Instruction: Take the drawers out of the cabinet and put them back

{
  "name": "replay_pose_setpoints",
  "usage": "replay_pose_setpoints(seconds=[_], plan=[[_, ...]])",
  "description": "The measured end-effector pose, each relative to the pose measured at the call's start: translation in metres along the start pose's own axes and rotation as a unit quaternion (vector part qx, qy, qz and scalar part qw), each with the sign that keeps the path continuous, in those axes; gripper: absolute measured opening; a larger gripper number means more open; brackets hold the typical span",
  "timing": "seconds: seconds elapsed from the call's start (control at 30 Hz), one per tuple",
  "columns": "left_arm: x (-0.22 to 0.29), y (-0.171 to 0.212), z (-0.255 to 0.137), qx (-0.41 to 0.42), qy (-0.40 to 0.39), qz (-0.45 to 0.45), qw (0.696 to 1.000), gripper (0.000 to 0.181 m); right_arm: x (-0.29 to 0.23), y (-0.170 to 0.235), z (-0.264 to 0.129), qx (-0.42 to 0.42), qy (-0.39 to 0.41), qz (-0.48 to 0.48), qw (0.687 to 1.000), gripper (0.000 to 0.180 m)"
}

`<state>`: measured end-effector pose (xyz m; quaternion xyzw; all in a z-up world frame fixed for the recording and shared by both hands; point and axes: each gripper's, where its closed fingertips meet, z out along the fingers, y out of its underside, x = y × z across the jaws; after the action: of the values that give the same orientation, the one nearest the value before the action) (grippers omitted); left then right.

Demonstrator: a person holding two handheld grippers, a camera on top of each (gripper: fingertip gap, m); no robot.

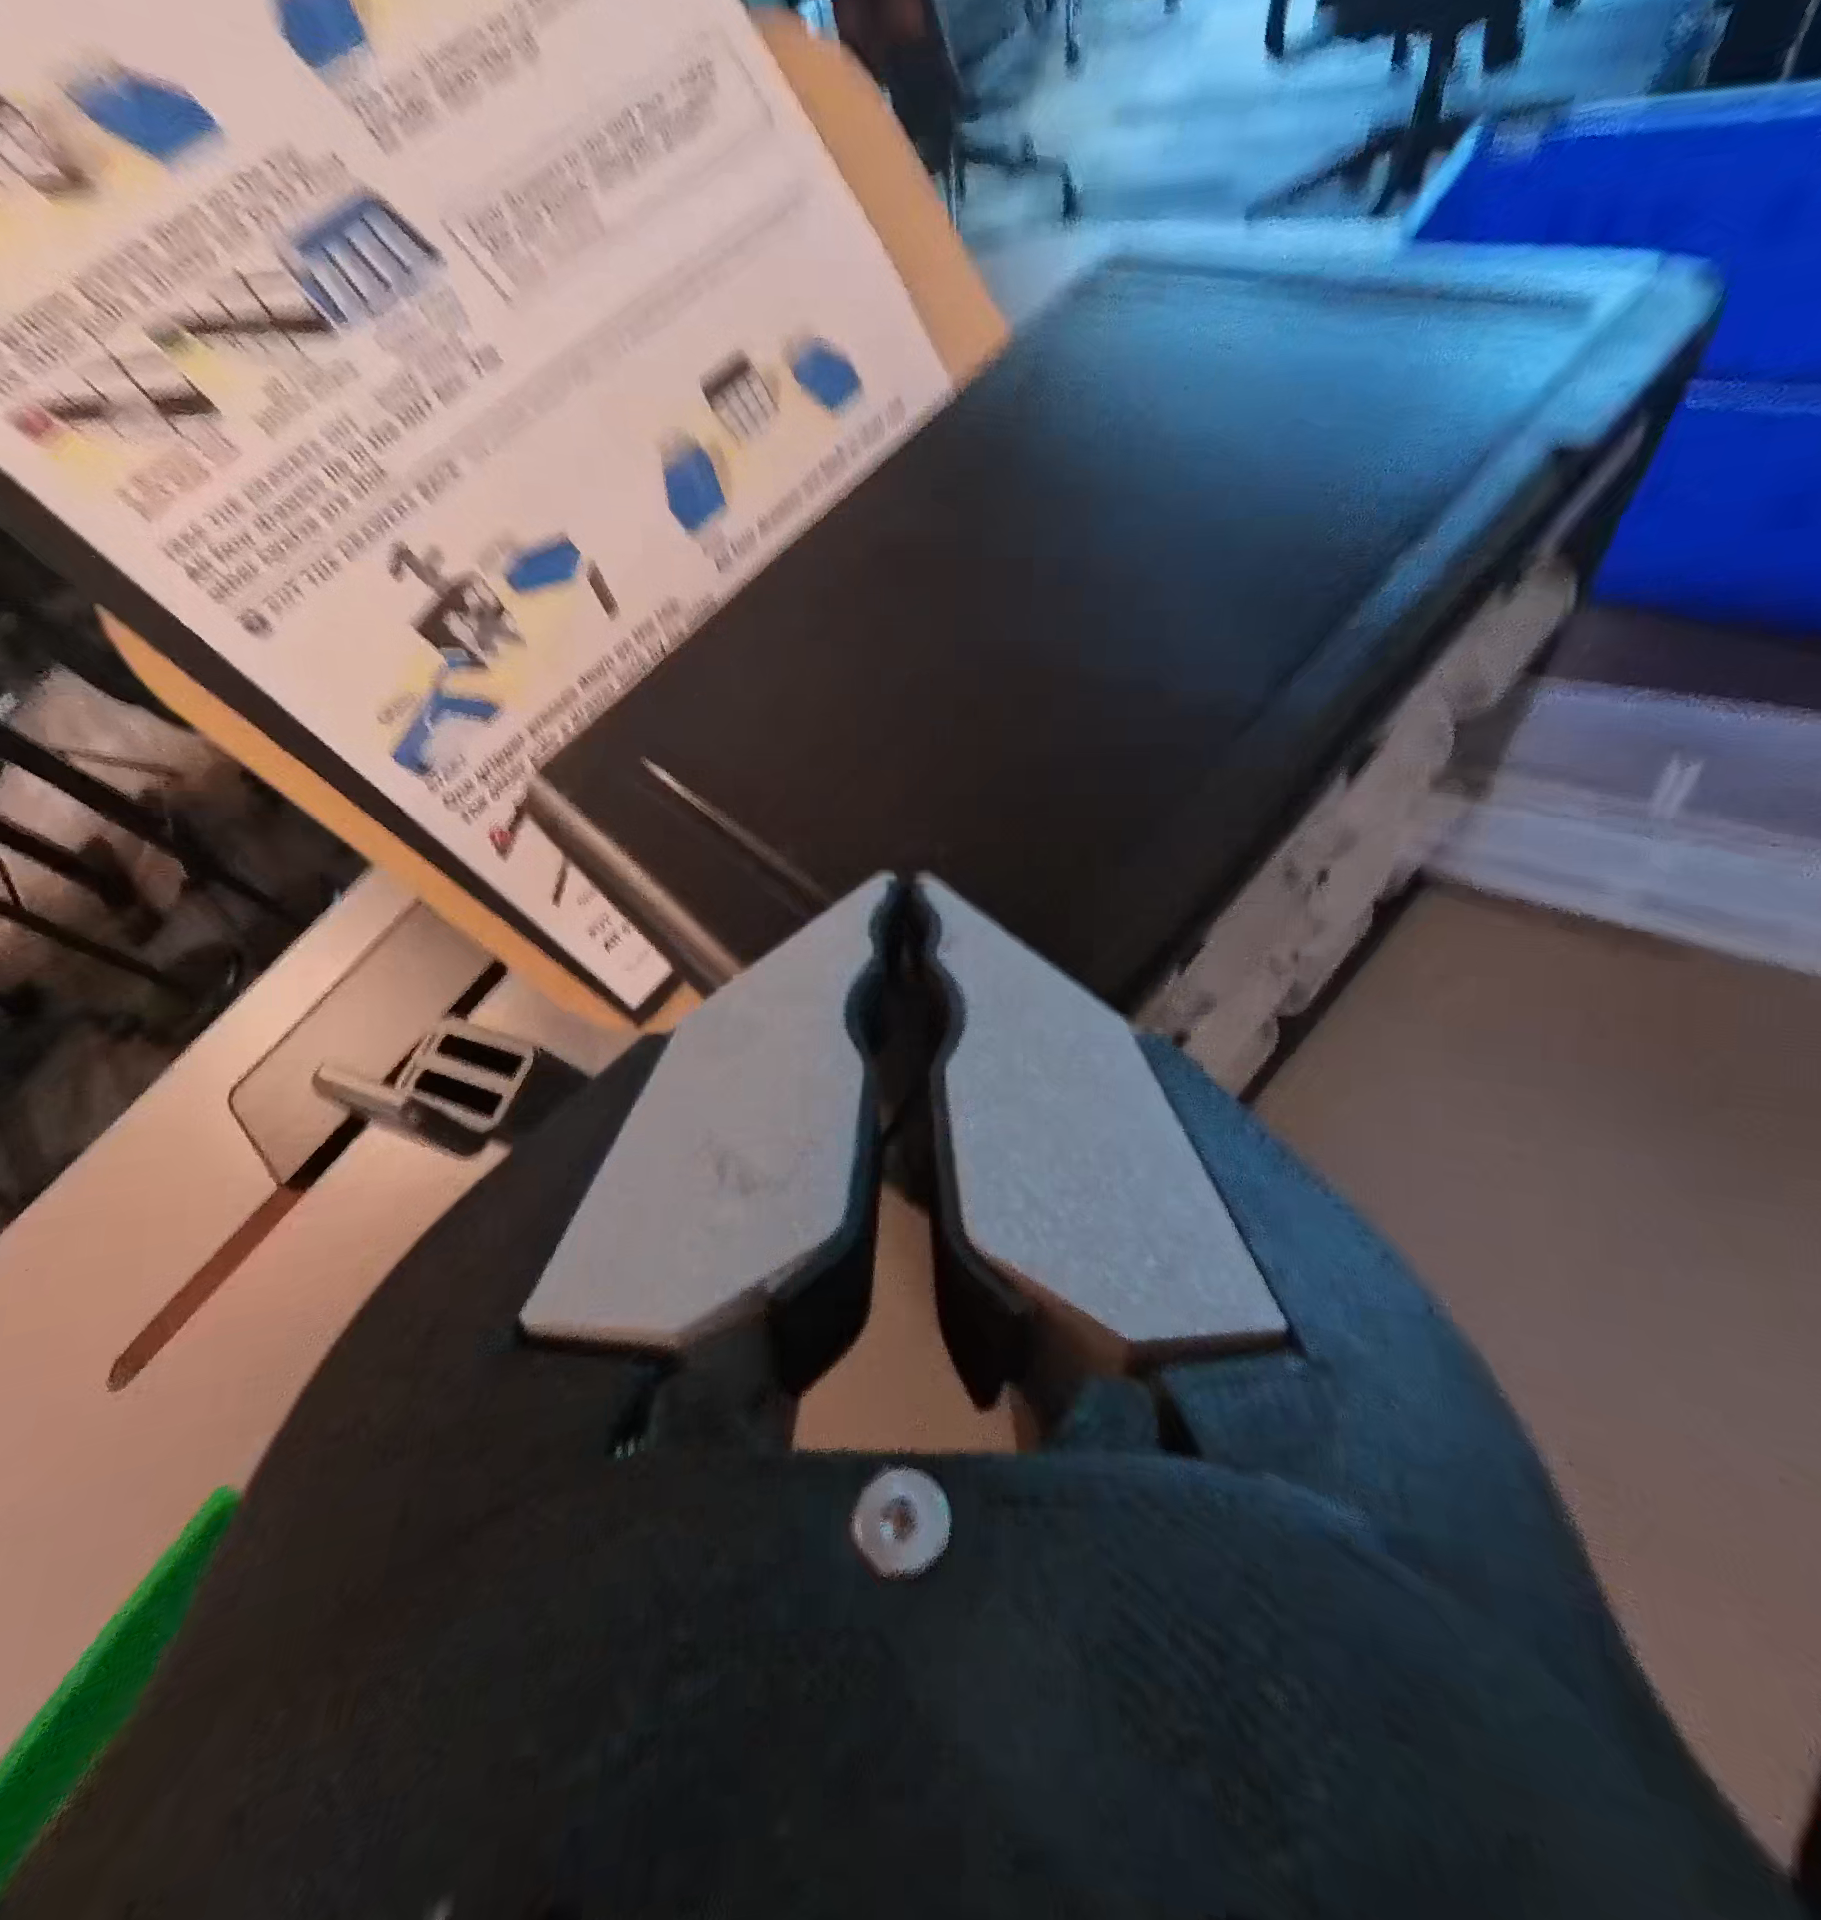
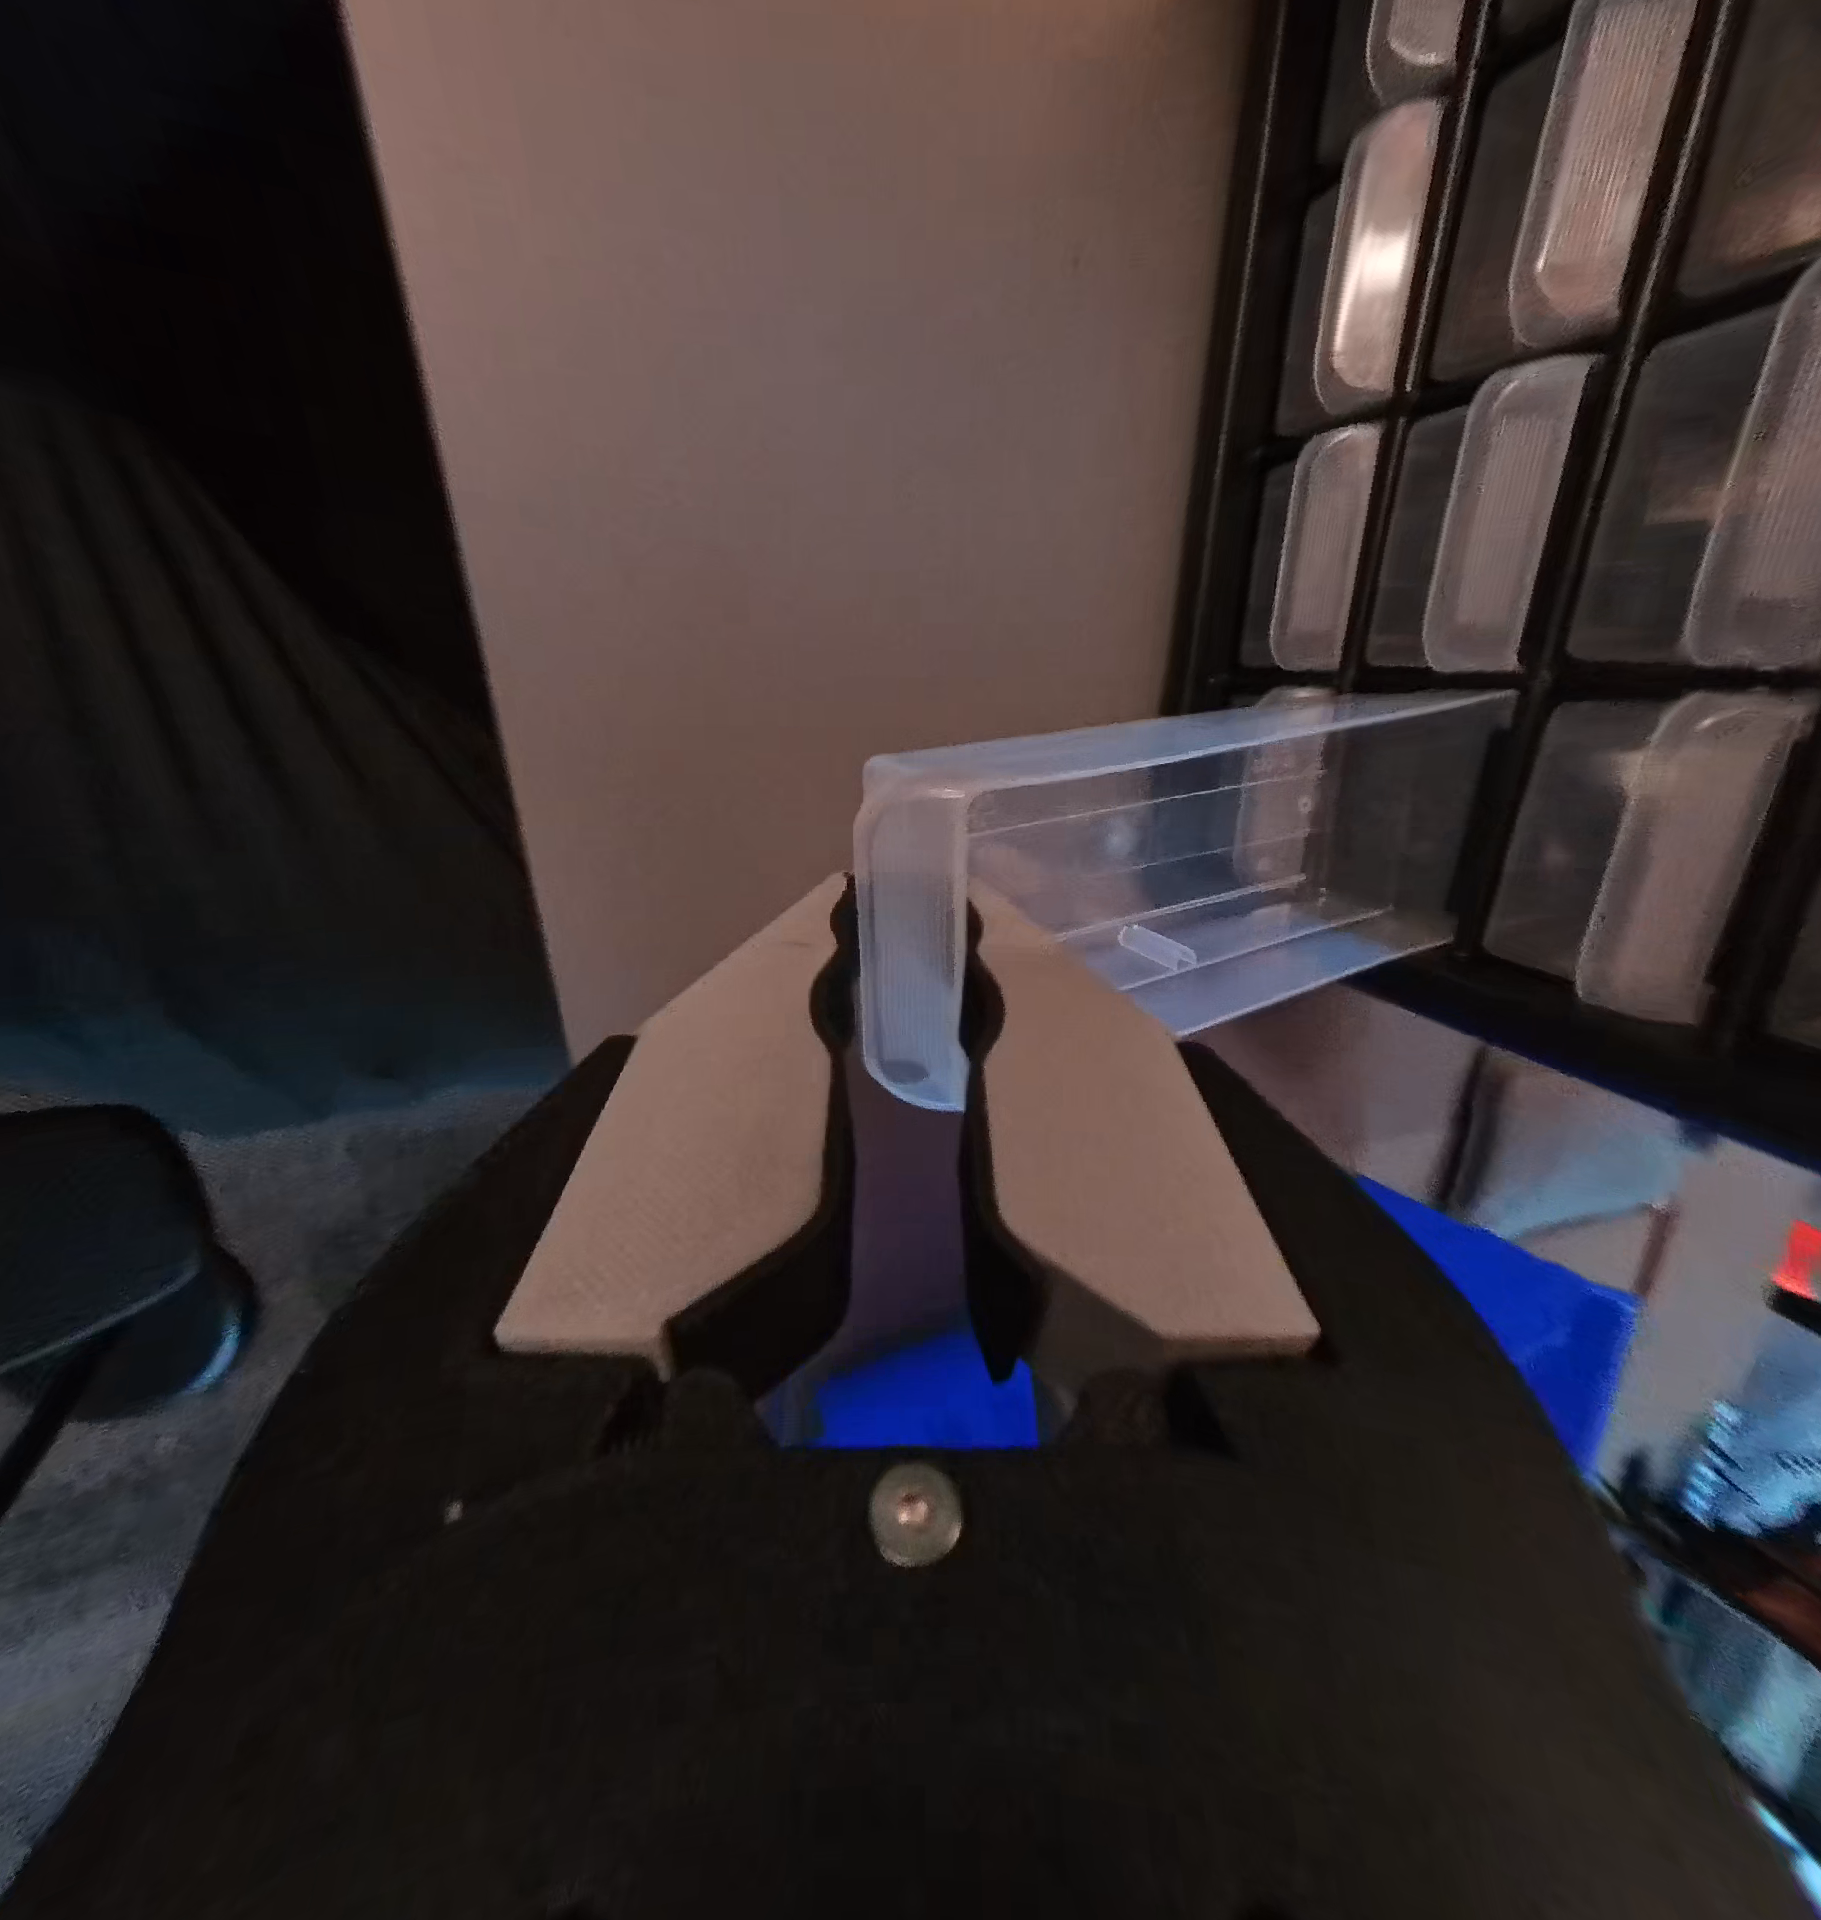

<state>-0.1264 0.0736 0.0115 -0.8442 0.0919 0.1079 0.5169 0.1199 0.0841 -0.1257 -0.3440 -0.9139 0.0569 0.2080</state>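
Observation:
In the right wrist view my right gripper (image 2: pixel 911 914) is shut on the handle of a clear plastic drawer (image 2: pixel 1176 862). The drawer is pulled most of the way out of its slot, with its far end still in the black cabinet (image 2: pixel 1571 644). The cabinet holds several other clear drawers, all pushed in. In the left wrist view my left gripper (image 1: pixel 904 891) is shut and empty. It rests against the cabinet's black side panel (image 1: pixel 1093 582), the drawer fronts showing along its right edge.
A tilted printed instruction sheet (image 1: pixel 449 343) on a board stands left of the cabinet. A blue bin (image 1: pixel 1716 343) is beyond it. A beige table top (image 1: pixel 1571 1195) lies under the cabinet. A blue surface (image 2: pixel 1457 1309) and shiny wrap lie below the drawer.

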Motion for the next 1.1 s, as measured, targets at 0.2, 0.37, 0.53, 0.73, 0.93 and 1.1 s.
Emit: replay_pose_setpoints(seconds=[0.2, 0.37, 0.53, 0.73, 0.93, 1.1], plan=[[0.001, -0.001, 0.003, -0.003, -0.028, 0.035, 0.999, 0.0, 0.004, 0.004, -0.011, -0.006, -0.026, -0.021, 0.999, 0.014], [0.002, 0.0, 0.003, -0.025, -0.023, 0.027, 0.999, 0.0, 0.011, -0.02, -0.03, 0.01, -0.101, 0.036, 0.994, 0.014], [0.001, -0.001, 0.004, -0.021, -0.034, 0.027, 0.999, 0.0, 0.005, -0.041, -0.019, -0.016, -0.104, 0.113, 0.988, 0.014], [0.002, -0.001, 0.004, -0.012, -0.027, -0.007, 1.0, 0.0, -0.03, -0.044, -0.025, -0.028, -0.048, 0.099, 0.994, 0.014], [0.015, -0.003, 0.0, -0.014, 0.002, -0.021, 1.0, 0.0, 0.003, 0.042, -0.11, 0.059, 0.055, 0.249, 0.965, 0.014], [0.019, -0.006, 0.004, -0.024, 0.022, -0.027, 0.999, 0.0, 0.07, 0.152, -0.13, 0.035, 0.137, 0.425, 0.894, 0.014]])
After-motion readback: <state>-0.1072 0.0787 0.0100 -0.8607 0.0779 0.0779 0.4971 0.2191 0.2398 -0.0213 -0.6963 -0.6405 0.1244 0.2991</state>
